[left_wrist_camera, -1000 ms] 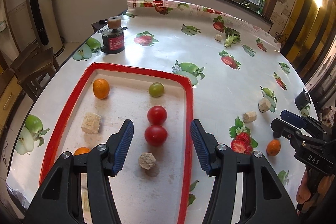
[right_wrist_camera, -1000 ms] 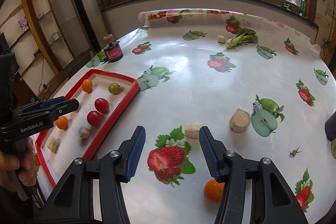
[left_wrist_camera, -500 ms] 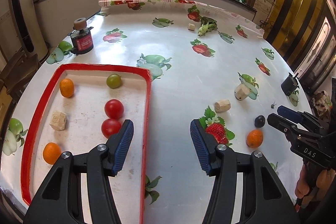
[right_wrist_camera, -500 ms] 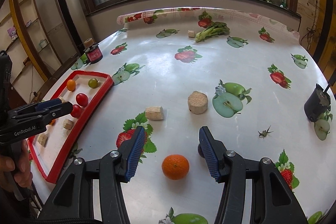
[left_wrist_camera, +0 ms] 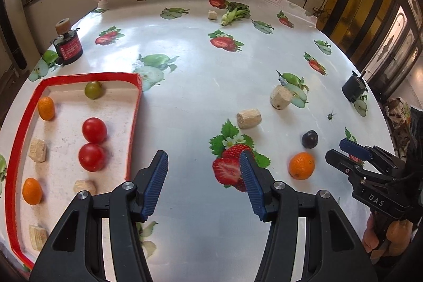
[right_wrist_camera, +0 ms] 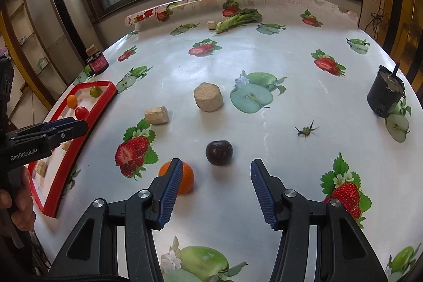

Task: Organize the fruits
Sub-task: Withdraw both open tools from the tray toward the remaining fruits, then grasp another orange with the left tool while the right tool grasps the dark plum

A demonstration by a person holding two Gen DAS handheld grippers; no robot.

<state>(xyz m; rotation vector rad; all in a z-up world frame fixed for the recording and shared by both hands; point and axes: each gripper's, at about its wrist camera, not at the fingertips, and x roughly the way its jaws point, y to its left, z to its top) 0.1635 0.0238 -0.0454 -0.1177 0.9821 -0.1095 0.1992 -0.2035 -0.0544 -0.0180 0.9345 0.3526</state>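
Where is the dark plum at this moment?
In the right wrist view the dark plum lies on the table, just ahead of the open right gripper, with the orange to its left.

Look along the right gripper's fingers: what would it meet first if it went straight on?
Probably the dark plum, which lies on the table just ahead of the open right gripper, between its fingers' lines. The orange sits off beside the left finger. Depth is uncertain.

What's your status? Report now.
Left gripper open, empty. Right gripper open, empty, lined up on plum. Orange against its left finger.
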